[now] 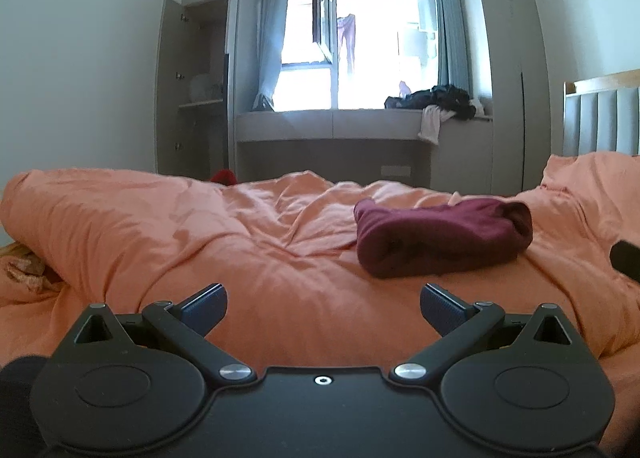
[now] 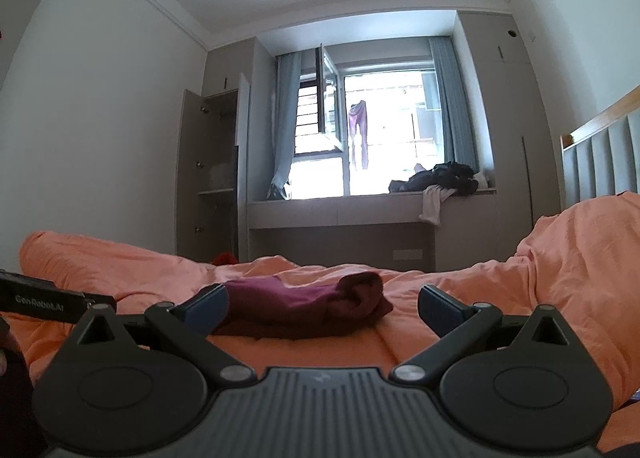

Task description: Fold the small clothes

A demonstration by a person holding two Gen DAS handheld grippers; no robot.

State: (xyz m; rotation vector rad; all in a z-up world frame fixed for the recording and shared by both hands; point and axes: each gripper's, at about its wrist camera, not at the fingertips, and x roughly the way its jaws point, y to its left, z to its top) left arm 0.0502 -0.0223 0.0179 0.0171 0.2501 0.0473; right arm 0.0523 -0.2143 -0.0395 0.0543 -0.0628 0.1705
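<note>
Presently listed: rumpled maroon knit garment point(image 1: 442, 238) on orange quilt point(image 1: 200, 242), at one o'clock of left gripper point(image 1: 323, 308); right gripper point(image 2: 323, 308) alongside. Both spread wide, empty. Step judged: approach; an edge pinch is required next.

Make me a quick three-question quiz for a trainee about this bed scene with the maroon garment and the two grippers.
1. True or false: the left gripper is clamped on the maroon garment.
2. What does the garment rest on? A) window bench B) orange duvet C) wardrobe shelf
3. Fill in: in the right wrist view, the right gripper has its jaws ____, with the garment lying just beyond them.

Key
1. False: its jaws are apart and hold nothing; the garment lies further off to the right.
2. B
3. open
</note>
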